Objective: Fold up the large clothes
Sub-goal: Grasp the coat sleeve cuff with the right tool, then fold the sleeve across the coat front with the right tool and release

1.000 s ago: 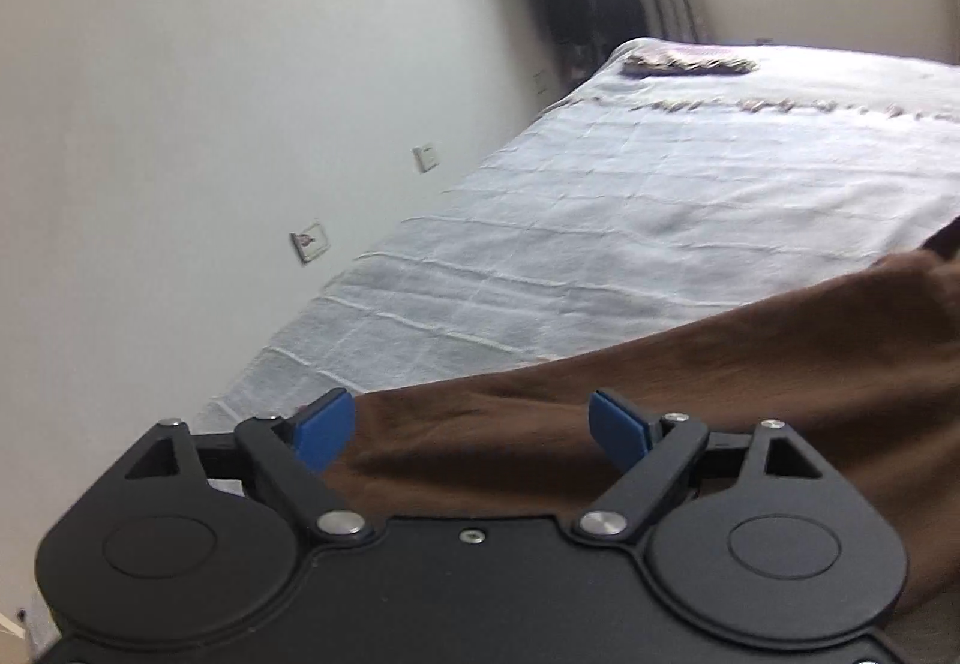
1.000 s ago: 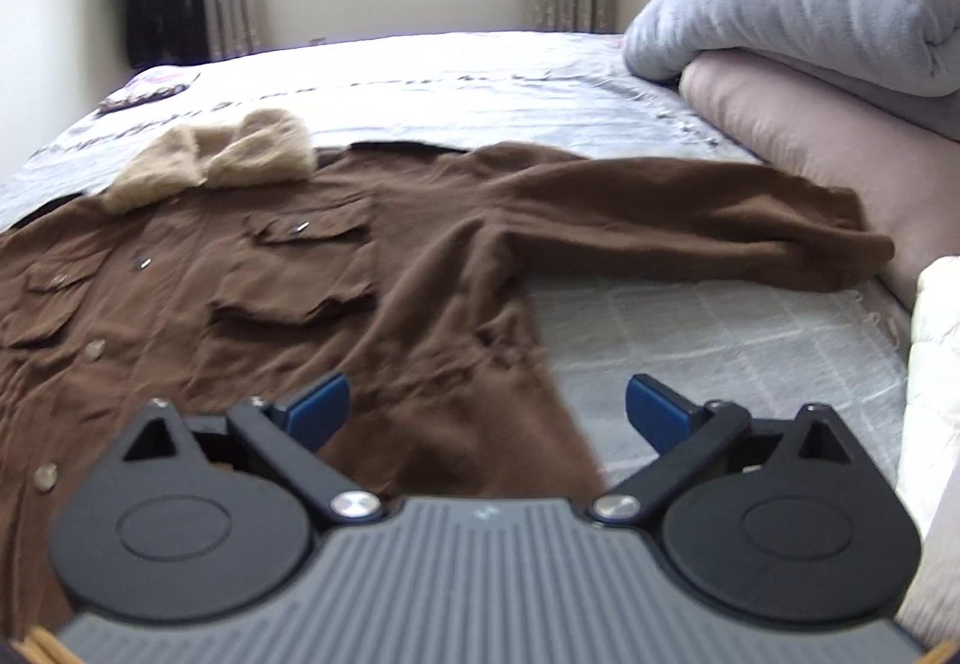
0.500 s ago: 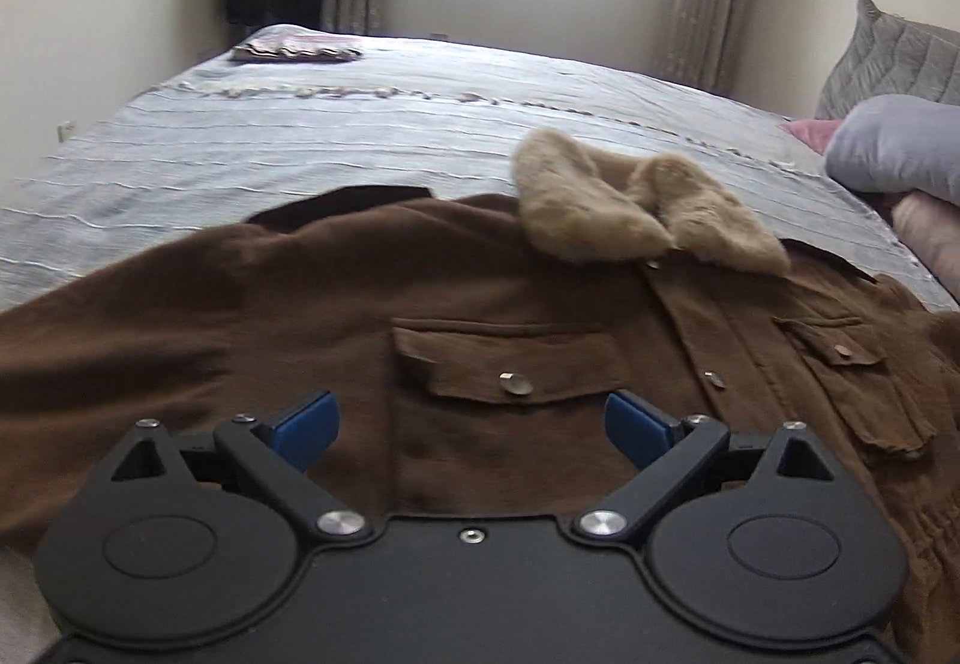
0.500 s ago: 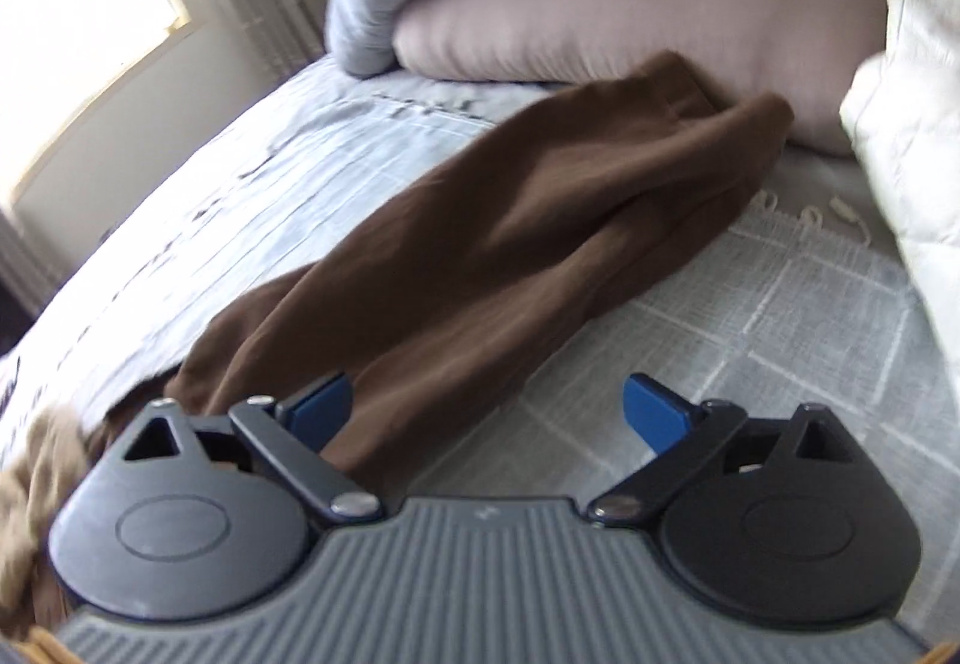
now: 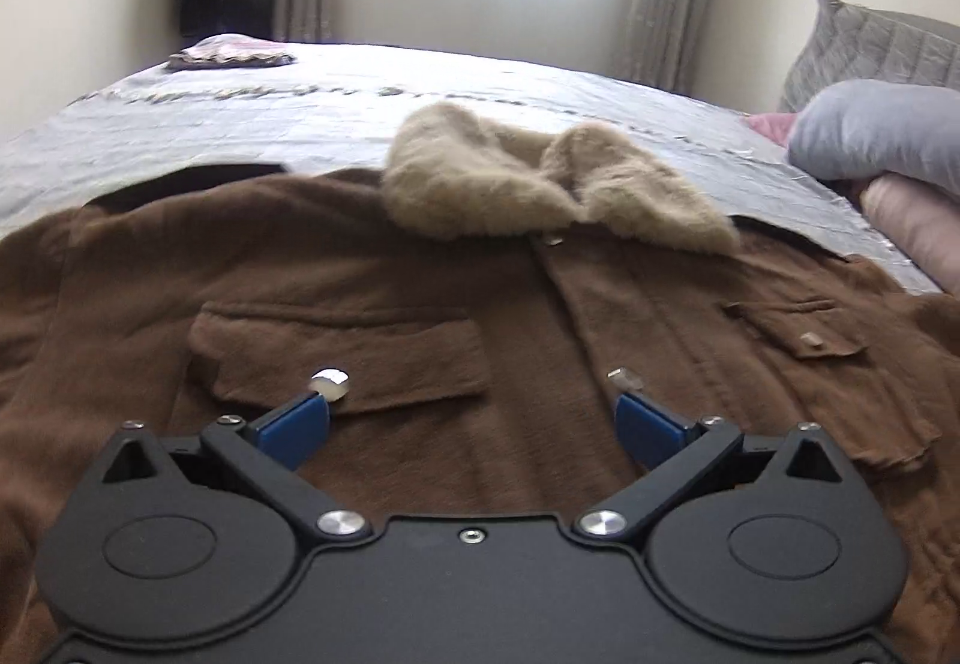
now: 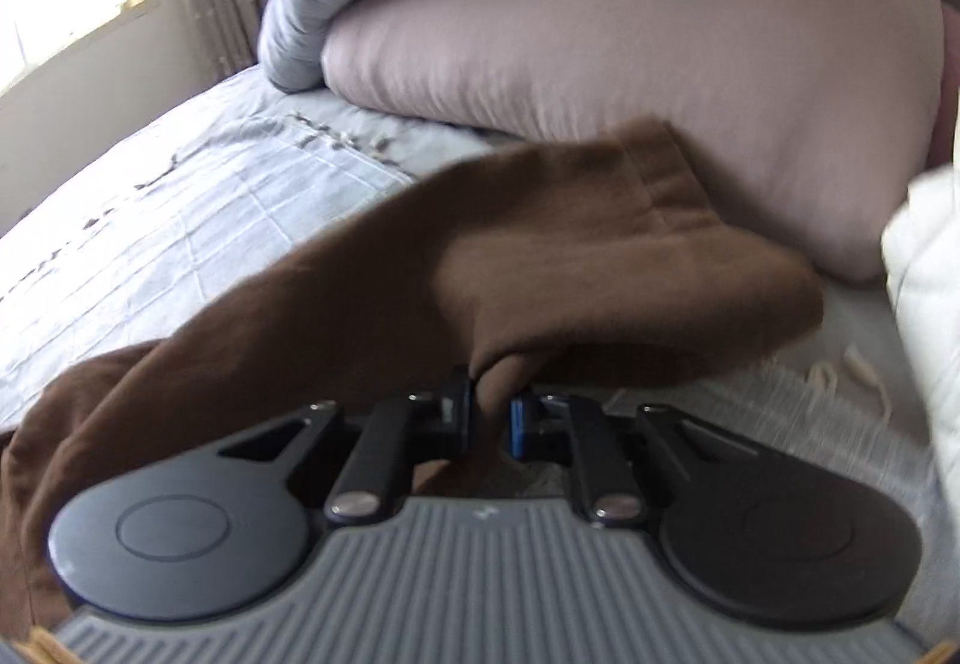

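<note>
Brown coat (image 5: pixel 510 340) spread flat on bed (image 5: pixel 300 106), collar at 12 o'clock. Right hand-held gripper (image 6: pixel 489 415) pinches sleeve (image 6: pixel 540 268) fold; left hand-held gripper (image 5: pixel 471 418) wide, empty. Looks heavy, limp; grip hems.

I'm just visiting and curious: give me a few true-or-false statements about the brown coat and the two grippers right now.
1. The right gripper is shut on the coat sleeve. True.
2. The left gripper pinches the fur collar. False: it is open above the coat's chest, gripping nothing.
3. The brown coat lies front up, its chest pocket showing. True.
4. The sleeve end lies on the floor. False: it lies on the bed by a pink pillow.
</note>
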`<state>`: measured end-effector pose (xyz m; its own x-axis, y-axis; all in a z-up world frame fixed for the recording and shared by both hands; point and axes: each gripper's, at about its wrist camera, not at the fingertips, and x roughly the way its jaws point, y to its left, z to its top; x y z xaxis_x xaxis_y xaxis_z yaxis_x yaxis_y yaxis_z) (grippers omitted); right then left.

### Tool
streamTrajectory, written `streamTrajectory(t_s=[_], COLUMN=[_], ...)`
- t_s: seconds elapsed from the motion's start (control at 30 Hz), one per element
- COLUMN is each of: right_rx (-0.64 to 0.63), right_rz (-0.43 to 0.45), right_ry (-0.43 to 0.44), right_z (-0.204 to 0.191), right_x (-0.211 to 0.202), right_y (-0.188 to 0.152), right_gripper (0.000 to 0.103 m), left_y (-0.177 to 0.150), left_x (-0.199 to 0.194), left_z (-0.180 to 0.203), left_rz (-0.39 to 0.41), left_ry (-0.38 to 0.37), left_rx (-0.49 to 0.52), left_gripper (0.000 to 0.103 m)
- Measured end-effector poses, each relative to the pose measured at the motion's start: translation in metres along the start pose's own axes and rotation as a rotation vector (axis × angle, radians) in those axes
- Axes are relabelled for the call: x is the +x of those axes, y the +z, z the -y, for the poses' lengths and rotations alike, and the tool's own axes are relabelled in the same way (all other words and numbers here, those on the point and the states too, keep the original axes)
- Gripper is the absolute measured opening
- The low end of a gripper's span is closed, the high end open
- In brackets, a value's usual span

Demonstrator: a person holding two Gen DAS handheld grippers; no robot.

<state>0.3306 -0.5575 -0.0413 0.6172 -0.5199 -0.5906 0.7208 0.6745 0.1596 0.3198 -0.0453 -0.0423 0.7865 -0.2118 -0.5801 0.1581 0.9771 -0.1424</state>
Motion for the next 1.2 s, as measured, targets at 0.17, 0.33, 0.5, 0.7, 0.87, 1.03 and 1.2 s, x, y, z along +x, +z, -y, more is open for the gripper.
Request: streamTrajectory(t_s=[0.17, 0.33, 0.5, 0.7, 0.87, 1.03, 1.2], right_rx=[-0.076, -0.264, -0.557, -0.828, -0.998, -0.903, -0.716], right_rz=[0.143, 0.279, 0.31, 0.128, -0.052, -0.036, -0.077], right_ry=[0.084, 0.267, 0.467, 0.697, 0.729, 0.81, 0.994], right_z=[-0.037, -0.103, -0.182, -0.259, -0.283, -0.259, -0.217], right_x=[-0.061, -0.133, -0.187, -0.187, -0.158, -0.16, -0.178], right_y=[0.028, 0.036, -0.01, -0.11, -0.206, -0.203, -0.144], right_gripper=[0.008, 0.008, 0.008, 0.008, 0.013, 0.029, 0.058], left_y=[0.02, 0.027, 0.029, 0.027, 0.027, 0.034, 0.045], left_x=[-0.003, -0.009, -0.01, -0.012, -0.013, -0.01, 0.0], left_z=[0.017, 0.015, -0.005, -0.019, -0.02, -0.014, 0.001], left_rz=[-0.005, 0.015, 0.016, 0.011, -0.007, -0.038, -0.069], left_ry=[-0.115, -0.165, -0.167, -0.138, -0.11, -0.103, -0.184], left_rx=[-0.024, -0.07, -0.136, -0.142, -0.09, -0.065, -0.112], left_gripper=[0.103, 0.103, 0.103, 0.103, 0.103, 0.103, 0.103])
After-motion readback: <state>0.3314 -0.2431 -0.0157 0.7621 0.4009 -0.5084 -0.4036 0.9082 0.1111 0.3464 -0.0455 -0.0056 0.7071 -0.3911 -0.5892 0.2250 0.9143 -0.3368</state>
